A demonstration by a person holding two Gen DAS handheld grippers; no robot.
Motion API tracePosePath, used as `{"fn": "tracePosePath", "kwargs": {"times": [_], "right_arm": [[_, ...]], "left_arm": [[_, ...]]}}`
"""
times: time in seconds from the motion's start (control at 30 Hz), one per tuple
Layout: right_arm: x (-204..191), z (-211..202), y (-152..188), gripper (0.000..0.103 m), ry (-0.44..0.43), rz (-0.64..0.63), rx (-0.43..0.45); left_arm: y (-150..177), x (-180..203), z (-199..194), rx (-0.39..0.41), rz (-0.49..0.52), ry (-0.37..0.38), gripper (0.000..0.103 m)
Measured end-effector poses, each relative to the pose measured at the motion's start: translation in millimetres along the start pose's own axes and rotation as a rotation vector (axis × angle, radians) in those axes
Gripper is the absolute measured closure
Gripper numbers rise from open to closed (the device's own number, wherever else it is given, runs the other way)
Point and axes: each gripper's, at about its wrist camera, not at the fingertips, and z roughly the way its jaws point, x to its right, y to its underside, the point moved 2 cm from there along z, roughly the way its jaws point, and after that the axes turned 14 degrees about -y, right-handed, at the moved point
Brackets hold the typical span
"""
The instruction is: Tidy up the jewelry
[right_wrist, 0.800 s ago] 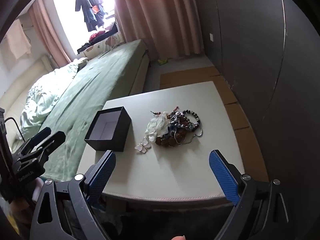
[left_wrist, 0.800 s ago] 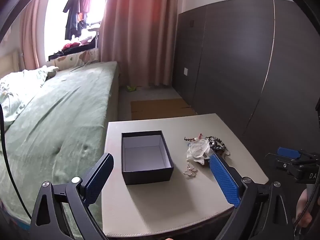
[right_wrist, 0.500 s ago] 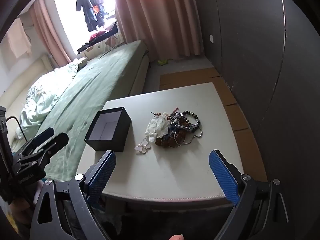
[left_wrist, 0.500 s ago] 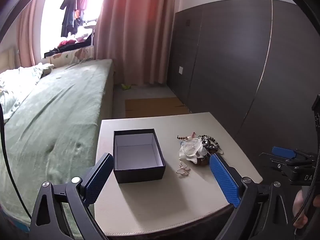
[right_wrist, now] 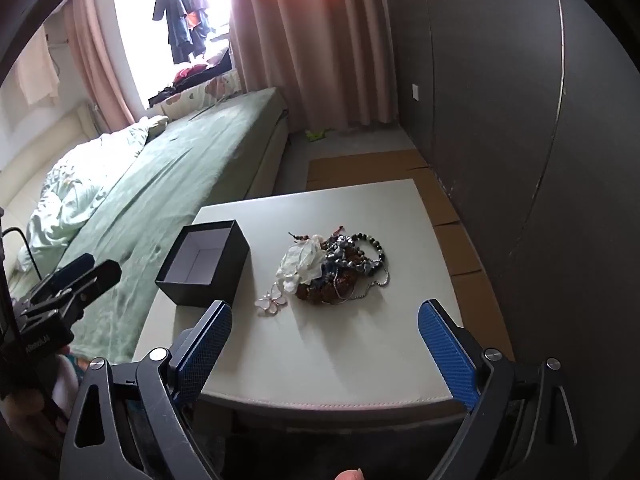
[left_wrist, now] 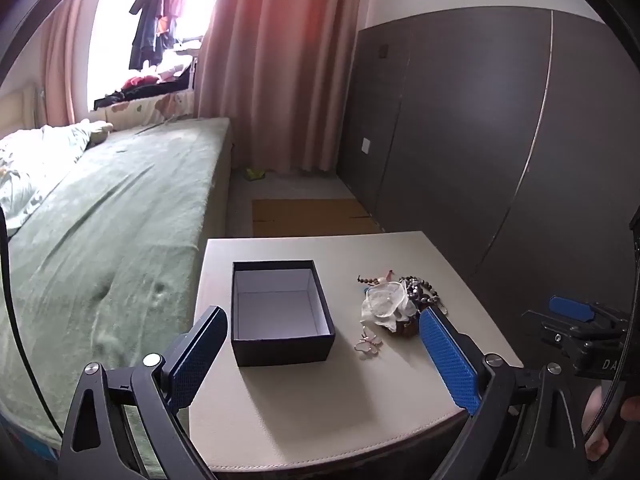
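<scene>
item: my left gripper (left_wrist: 322, 356), blue-padded jaws spread wide, nothing between them, held above the near edge of the pale beige square table (left_wrist: 304, 412) so the open dark navy cardboard box with white lining (left_wrist: 280, 314) sits framed between the pads; i judge it waits there to steady or receive. item: my right gripper (right_wrist: 324, 354), jaws equally wide and empty, tilted down toward the tangled heap of jewelry, dark beaded bracelets, brown beads, thin silver chain and a white fabric flower piece (right_wrist: 334, 266), which lies on the table well clear of my pads; the wide opening suits a bulky, snarled pile, and i expect strands to drag along if i lift one. item: small pink-and-white butterfly-shaped ornament (right_wrist: 272, 300), lying alone just beside the heap, between it and the box; probably the easiest first pick. item: box, empty, set to the left of the heap, near but not touching, so transfers are short. view notes: the left camera looks straight into the box and shows its bare white floor, while its own right pad hides part of the heap; the right camera shows the heap whole, strand by strand, but only a slanted part of the box interior. each camera catches the other gripper at its margin. green-covered bed (left_wrist: 100, 232) runs along the table's left side.
</scene>
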Motion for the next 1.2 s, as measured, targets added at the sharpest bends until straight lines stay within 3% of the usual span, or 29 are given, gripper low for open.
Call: {"fn": "tracePosePath", "kwargs": {"times": [1.2], "right_arm": [[-8.4, -2.9, -3.0, 0.008, -0.008, -0.014, 0.020]], "left_arm": [[0.5, -4.0, 0.7, 0.004, -0.007, -0.006, 0.006]]}}
